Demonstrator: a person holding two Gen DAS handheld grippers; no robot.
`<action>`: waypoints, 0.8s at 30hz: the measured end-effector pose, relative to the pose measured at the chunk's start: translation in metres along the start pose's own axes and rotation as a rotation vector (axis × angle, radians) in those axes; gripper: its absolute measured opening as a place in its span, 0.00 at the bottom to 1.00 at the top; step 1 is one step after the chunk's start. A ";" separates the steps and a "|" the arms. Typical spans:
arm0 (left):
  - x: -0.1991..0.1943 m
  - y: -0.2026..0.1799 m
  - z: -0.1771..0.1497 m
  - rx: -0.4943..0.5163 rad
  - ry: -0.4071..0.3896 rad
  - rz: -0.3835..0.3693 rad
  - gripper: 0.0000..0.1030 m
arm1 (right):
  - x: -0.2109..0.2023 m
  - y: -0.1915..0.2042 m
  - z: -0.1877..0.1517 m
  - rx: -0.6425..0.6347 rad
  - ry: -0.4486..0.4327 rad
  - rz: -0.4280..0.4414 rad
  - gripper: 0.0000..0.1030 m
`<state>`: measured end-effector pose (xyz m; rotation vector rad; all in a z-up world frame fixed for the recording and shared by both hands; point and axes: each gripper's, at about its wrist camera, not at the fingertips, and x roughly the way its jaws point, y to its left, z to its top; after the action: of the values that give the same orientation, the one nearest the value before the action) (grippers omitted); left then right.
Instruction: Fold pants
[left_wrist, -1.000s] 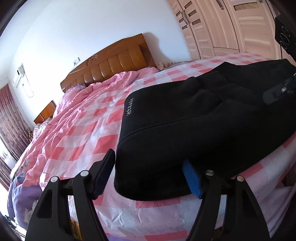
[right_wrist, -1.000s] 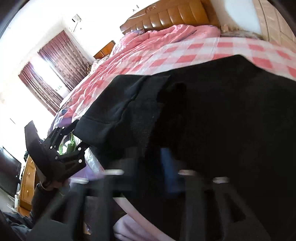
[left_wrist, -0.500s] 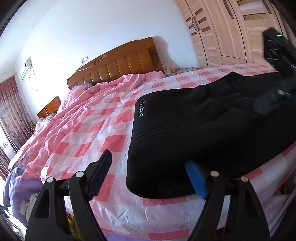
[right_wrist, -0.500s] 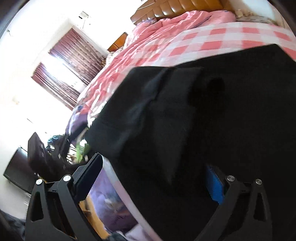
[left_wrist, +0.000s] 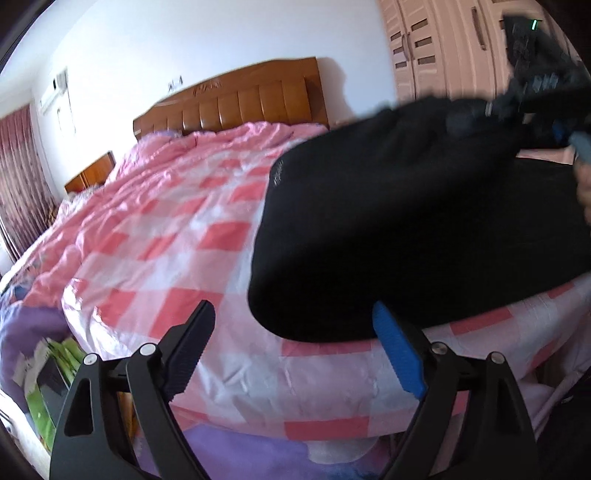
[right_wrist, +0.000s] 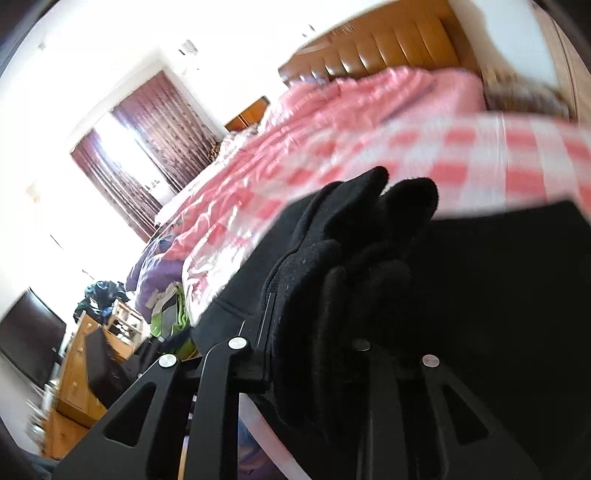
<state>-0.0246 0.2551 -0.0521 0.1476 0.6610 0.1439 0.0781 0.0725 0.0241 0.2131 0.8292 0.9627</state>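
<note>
Two fisheye views show a bedroom with black pants on a bed covered in a pink and white checked quilt.

From your left wrist camera, your left gripper (left_wrist: 295, 354) sits low in the frame with its jaws spread wide; they have just been opening further. Nothing is pinched between them. One finger is black (left_wrist: 190, 347) and the other carries a blue pad (left_wrist: 397, 354). The blue pad lies just beside the near rounded edge of the pants (left_wrist: 424, 229), which rest near the foot edge of the bed (left_wrist: 166, 236). At the upper right, blurred, your right gripper (left_wrist: 554, 122) pulls a bunch of the black cloth up off the rest. A wooden headboard (left_wrist: 236, 99) stands against the far wall, with pale wardrobe doors (left_wrist: 443, 48) to its right.

From your right wrist camera, your right gripper (right_wrist: 314, 332) has just been closing, and its jaws now clamp a thick bunch of the pants (right_wrist: 362, 236). The cloth bulges up above the fingers and hides their tips. More of the black cloth spreads away to the right. The checked quilt (right_wrist: 369, 122) runs beyond it towards the headboard (right_wrist: 384, 44), and dark red curtains (right_wrist: 147, 140) frame a bright window at the left.
</note>
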 end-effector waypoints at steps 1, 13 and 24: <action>0.005 0.000 0.003 -0.020 0.007 -0.003 0.85 | -0.004 0.004 0.005 -0.016 -0.011 -0.001 0.22; 0.022 0.006 0.032 -0.074 0.025 0.134 0.91 | -0.067 -0.029 -0.022 -0.024 -0.113 -0.136 0.21; 0.028 -0.020 0.038 0.007 0.060 0.182 0.93 | -0.058 -0.096 -0.078 0.145 -0.056 -0.149 0.21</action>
<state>0.0225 0.2376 -0.0432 0.2106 0.7072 0.3221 0.0664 -0.0438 -0.0468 0.2974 0.8522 0.7545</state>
